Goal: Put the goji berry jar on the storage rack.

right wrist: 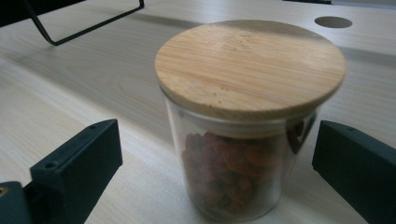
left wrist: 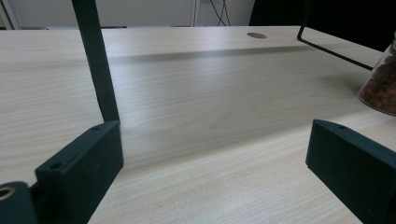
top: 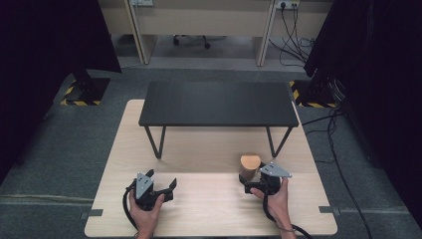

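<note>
A clear glass jar (right wrist: 233,154) with a round pale wooden lid (right wrist: 250,65) stands upright on the light wood table (top: 199,154), toward the near right, in front of the right leg of the low black shelf (top: 219,102) on wire legs. It is part filled with small reddish-brown dried pieces.

The right gripper (top: 254,186) sits just beside the jar on its near side. In the right gripper view its jaws are spread wide, one to each side of the glass, with a gap showing on both sides.

The left gripper (top: 166,189) rests at the near left, well apart from the jar, jaws also spread and holding nothing.

Likely risks: smooth glass may slip if the jaws close too lightly or too high near the lid. The lid looks merely seated, so a tilt could shed it and spill the contents. An off-centre close could shove the jar over.
</note>
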`<state>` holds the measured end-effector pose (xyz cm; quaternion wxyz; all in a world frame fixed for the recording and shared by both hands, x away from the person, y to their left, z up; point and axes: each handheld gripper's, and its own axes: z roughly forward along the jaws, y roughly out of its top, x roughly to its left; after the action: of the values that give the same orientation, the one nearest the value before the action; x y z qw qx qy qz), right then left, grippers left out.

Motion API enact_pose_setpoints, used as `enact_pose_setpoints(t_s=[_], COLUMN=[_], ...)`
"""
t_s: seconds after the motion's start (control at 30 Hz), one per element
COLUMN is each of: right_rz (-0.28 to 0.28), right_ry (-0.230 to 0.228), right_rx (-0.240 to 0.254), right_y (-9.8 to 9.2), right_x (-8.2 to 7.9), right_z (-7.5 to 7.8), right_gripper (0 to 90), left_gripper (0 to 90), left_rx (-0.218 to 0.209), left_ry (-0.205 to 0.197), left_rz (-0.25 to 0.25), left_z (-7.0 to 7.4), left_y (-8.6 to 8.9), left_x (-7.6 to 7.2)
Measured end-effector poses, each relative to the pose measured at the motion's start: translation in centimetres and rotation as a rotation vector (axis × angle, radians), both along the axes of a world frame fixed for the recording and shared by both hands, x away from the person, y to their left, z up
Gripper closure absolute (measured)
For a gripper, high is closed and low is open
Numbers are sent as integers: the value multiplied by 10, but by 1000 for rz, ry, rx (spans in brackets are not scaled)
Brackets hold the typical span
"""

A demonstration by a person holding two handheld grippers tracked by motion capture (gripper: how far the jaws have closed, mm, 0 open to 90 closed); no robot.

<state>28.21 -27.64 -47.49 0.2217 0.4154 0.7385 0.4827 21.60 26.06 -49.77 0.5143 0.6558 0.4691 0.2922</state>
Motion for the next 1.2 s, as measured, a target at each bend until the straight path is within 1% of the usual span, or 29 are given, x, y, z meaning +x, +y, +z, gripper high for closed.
enact_pose_setpoints(t_s=[0.1, 0.2, 0.33, 0.37, 0.43, 0.57, 0.83, 0.9, 1.0, 1.07, 1.1, 1.13, 1.17, 1.2], right_rz=[-3, -12, -32, -34, -59, -65, -66, -65, -90, -116, -120, -128, -147, -158], right_ry=[7, 22, 32, 32, 29, 11, 8, 1, -20, -15, -15, -23, -25, -30], right_rx=[-9, -16, -25, -24, -26, -46, -49, -49, -48, -6, 0, 5, 9, 1], right_y=[4, 8, 12, 12, 15, 19, 20, 20, 22, 20, 19, 19, 21, 23], right_x=[5, 8, 11, 11, 9, 6, 6, 5, -1, -7, -11, -16, -23, -28], right_z=[1, 3, 5, 5, 5, 5, 4, 4, 1, 0, 0, 1, 5, 7], right_gripper=[33, 82, 127, 146, 240, 249, 252, 255, 258, 258, 258, 258, 258, 258], left_gripper=[32, 32, 32, 32, 32, 32, 32, 32, 32, 32, 32, 32, 32, 32], left_rx=[2, 1, 3, 4, 4, 5, 5, 4, 2, 0, 0, 1, 3, 4], left_ry=[0, -1, 0, 0, 0, 0, -1, 0, 0, 0, 1, 1, 1, 1], left_rz=[0, -1, -2, -2, -2, -1, -1, -1, -2, -1, -1, -1, -1, -2], left_z=[0, 0, 0, 0, 0, 0, 0, 0, 0, 0, 0, 0, 0, 1], left_y=[0, 0, 0, 0, 0, 0, 0, 0, 0, 0, 0, 0, 0, -1], left_x=[0, 0, 0, 0, 0, 0, 0, 0, 0, 0, 0, 0, 0, 0])
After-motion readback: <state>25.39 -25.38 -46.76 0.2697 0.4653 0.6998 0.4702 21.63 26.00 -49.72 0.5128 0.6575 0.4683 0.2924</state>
